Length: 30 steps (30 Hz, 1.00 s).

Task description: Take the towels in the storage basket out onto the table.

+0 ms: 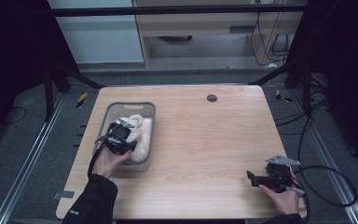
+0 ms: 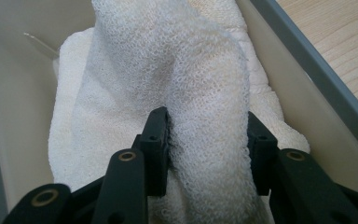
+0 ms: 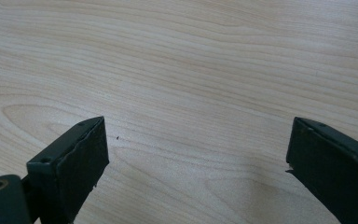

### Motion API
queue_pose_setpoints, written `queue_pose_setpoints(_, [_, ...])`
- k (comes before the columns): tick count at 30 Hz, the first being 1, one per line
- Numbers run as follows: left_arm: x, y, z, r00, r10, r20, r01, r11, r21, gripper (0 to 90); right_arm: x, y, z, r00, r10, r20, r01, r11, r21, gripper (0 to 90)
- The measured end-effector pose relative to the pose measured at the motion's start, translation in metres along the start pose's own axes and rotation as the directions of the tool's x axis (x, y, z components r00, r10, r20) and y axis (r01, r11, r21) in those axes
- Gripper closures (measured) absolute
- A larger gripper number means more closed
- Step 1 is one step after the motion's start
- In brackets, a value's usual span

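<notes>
Left gripper pinching a towel in the bin

High view: the left gripper is in the grey bin over the white towel; the right gripper rests near the table edge. Left gripper view: pads press a raised towel fold (bunched between them). Right gripper view: jaws spread wide over bare wood.

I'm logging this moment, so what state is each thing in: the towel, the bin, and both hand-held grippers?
White towel: bunched up inside the bin, one fold pinched.
Grey bin: upright on the table, holding the towel.
Left hand-held gripper: shut on a fold of the towel, inside the bin.
Right hand-held gripper: open, nothing between its jaws, over bare wood.
Table: bare apart from the bin.
</notes>
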<state>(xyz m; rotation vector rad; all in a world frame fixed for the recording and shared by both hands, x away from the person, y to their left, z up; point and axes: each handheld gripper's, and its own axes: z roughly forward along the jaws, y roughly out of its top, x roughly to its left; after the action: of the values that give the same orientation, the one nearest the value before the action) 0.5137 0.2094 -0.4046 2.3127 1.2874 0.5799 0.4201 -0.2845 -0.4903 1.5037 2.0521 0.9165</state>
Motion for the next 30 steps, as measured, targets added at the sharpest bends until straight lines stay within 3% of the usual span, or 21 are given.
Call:
queue_pose_setpoints(16, [0.013,0.005,-0.035,0.9992,-0.024,0.031,0.026,0.9964,-0.081,64.7,0.000,0.000,0.000,1.0000,0.005,-0.002,-0.005,1.000,0.005,5.6])
queue_pose_setpoints(30, [0.020,0.020,-0.079,0.9993,-0.022,0.029,0.027,0.9849,-0.171,65.9,0.000,0.000,0.000,1.0000,0.000,0.003,0.000,1.000,0.005,5.4])
